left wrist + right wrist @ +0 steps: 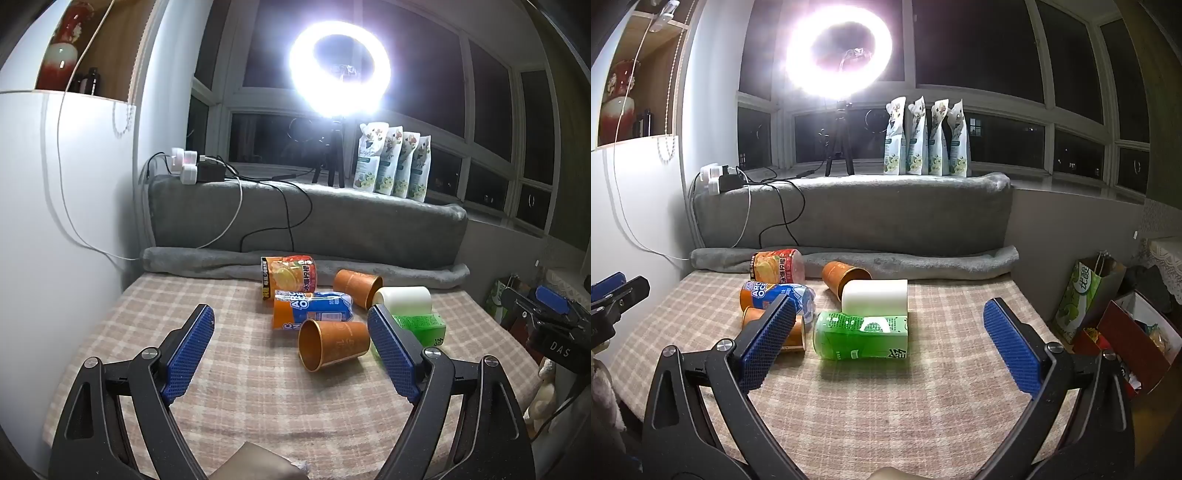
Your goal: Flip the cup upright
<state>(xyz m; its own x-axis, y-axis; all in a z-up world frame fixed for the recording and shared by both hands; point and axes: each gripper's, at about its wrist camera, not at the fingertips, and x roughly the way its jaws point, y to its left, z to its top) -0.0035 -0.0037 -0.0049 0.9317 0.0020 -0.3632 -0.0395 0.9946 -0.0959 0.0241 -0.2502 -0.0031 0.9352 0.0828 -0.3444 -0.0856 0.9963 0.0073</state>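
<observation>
Several cups lie on their sides on the plaid cloth (240,387). An orange paper cup (334,343) lies nearest, its mouth toward the left; it also shows in the right wrist view (794,332), partly behind a finger. A second orange cup (357,282) (846,275), a white cup (402,298) (875,295), a green cup (421,326) (862,334), a blue-orange cup (312,308) (775,293) and a red-orange cup (290,275) (777,266) lie behind. My left gripper (290,326) is open and empty, just short of the near orange cup. My right gripper (890,314) is open and empty, in front of the green cup.
A grey rolled blanket (258,258) and grey cushion (849,214) bound the far edge. A ring light on a tripod (838,55), several pouches (927,140) and a power strip with cables (192,168) stand on the sill. Bags and a box (1134,332) sit off the right edge.
</observation>
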